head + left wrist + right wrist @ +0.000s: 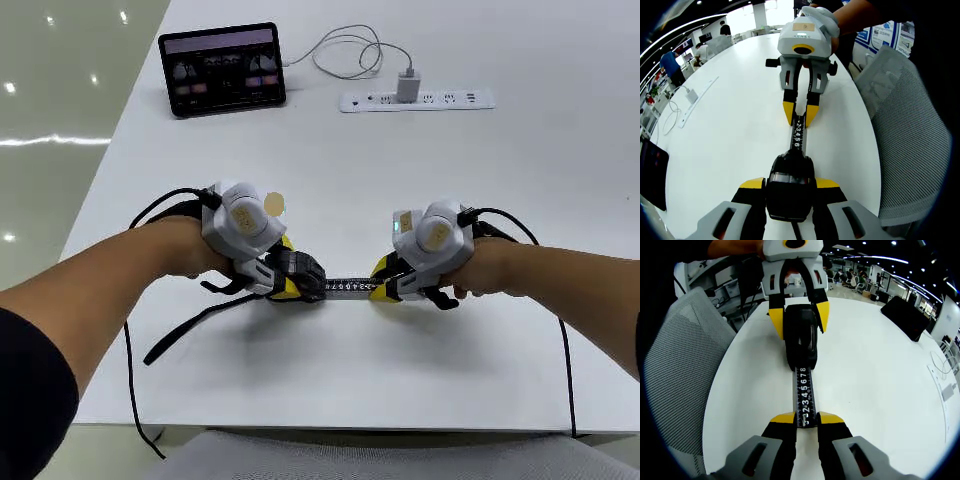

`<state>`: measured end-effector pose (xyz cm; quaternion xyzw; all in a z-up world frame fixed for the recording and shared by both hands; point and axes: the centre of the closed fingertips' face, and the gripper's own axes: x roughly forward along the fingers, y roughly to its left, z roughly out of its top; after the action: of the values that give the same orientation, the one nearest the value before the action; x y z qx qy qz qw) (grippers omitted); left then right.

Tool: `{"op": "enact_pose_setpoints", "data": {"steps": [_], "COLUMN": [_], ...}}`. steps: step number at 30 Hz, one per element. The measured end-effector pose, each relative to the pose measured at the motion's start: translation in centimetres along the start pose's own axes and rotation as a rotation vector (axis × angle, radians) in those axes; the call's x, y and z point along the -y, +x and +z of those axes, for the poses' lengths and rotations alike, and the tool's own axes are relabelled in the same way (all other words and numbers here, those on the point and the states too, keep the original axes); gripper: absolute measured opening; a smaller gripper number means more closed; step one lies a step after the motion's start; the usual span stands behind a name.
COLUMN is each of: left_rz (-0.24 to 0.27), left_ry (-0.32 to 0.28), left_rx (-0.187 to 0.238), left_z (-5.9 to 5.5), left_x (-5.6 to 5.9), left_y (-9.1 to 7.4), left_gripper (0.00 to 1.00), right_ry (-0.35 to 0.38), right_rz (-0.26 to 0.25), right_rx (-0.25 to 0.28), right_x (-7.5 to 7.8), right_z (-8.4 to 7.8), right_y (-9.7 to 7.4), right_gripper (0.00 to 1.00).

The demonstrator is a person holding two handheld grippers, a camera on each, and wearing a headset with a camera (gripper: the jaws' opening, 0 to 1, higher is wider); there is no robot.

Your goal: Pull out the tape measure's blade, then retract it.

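1. left tool (790, 184): yellow-tipped jaws clamped from both sides on black rubber-clad tape-measure case (801, 337); no gap to be seen between jaws and case. Held low, just over the white counter (450, 180).

2. right tool (806, 419): jaws drawn nearly together, pinching the free end of the narrow numbered metal blade (803, 395) between the yellow tips. Faces the left tool head-on, nose to nose, near it.

3. Blade: short length drawn out, low numerals readable. Runs dead straight from the case mouth to the right tool, long axis on the line joining the two tools, flat face up, close above the counter. Lies crosswise in front of the person in the head view, case at the left end, free end at the right.

4. Governing relation: case straight ahead of the right tool, along the blade's own axis. Judged requirement for further extension: right tool drawn straight back from the case, no sideways drift, left tool keeping the case in place. Retraction: same line, opposite sense. Kinking likely if pulled off-axis.

5. Surroundings: dark tablet (222, 68) propped at the far edge, white power strip (417, 100) with plugged charger and looped cable beyond, well apart from the work; grey mesh chair (910, 130) beside the counter.
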<state>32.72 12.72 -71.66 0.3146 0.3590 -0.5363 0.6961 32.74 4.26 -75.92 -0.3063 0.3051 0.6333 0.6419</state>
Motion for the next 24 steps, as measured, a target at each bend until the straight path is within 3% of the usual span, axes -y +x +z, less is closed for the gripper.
{"op": "enact_pose_setpoints", "data": {"steps": [24], "left_rz": [0.000], "left_ry": [-0.005], "left_rx": [0.006], "left_z": [-0.03], "left_x": [-0.13], "left_y": [0.06], "left_gripper": [0.31], "right_ry": [0.000], "right_rz": [-0.005], "right_rx": [-0.003], "right_x": [0.20], "right_z": [-0.65], "right_y": [-0.37], "right_gripper": [0.11]}}
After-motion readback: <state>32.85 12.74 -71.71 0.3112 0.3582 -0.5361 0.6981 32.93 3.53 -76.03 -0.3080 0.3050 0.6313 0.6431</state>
